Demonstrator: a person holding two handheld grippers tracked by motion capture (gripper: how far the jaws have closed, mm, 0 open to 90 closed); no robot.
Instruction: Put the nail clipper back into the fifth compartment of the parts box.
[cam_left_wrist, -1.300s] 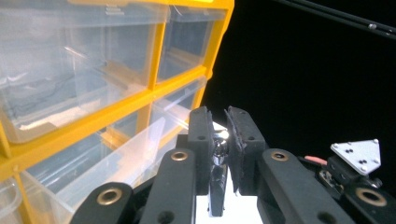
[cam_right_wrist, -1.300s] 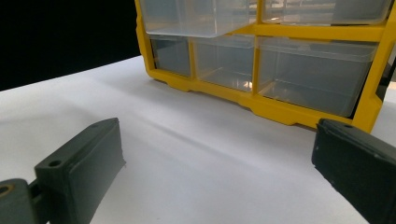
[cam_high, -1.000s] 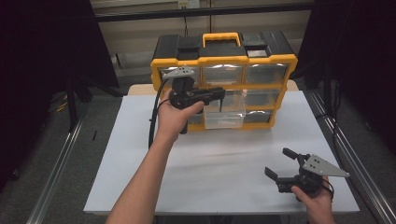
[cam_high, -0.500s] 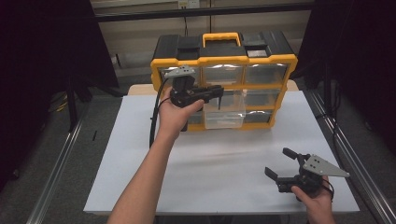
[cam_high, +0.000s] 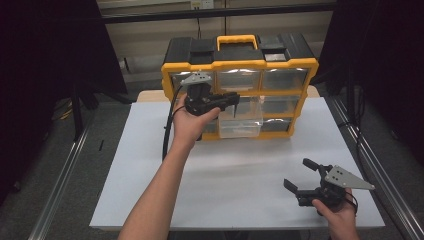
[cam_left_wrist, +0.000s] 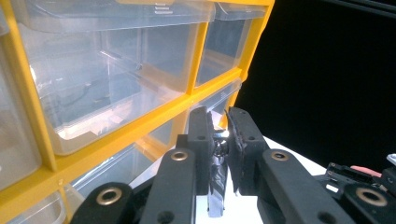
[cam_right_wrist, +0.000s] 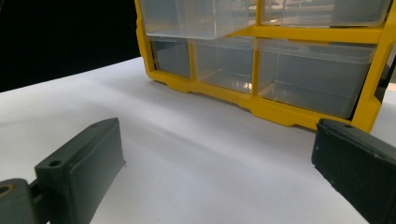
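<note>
A yellow-framed drawer organiser (cam_high: 239, 85) with clear plastic drawers, a black top and a yellow carry handle (cam_high: 237, 41) stands at the far edge of a white table (cam_high: 230, 170). One clear drawer (cam_high: 241, 120) in its middle column is pulled out toward the person, sticking forward of the frame. The left gripper (cam_high: 231, 98), held up in the left hand (cam_high: 192, 120), sits just in front of the organiser's left and middle columns, beside the pulled-out drawer. In the left gripper view its jaws stand close together with a small shiny, crumpled-looking item (cam_left_wrist: 218, 158) pinched between them; what it is cannot be told. The right gripper (cam_high: 301, 176) rests low near the table's near right corner in the right hand (cam_high: 340, 212), well apart from the organiser, its jaws spread wide with nothing between them, pointed toward the organiser's lower drawers (cam_right_wrist: 308, 70).
</note>
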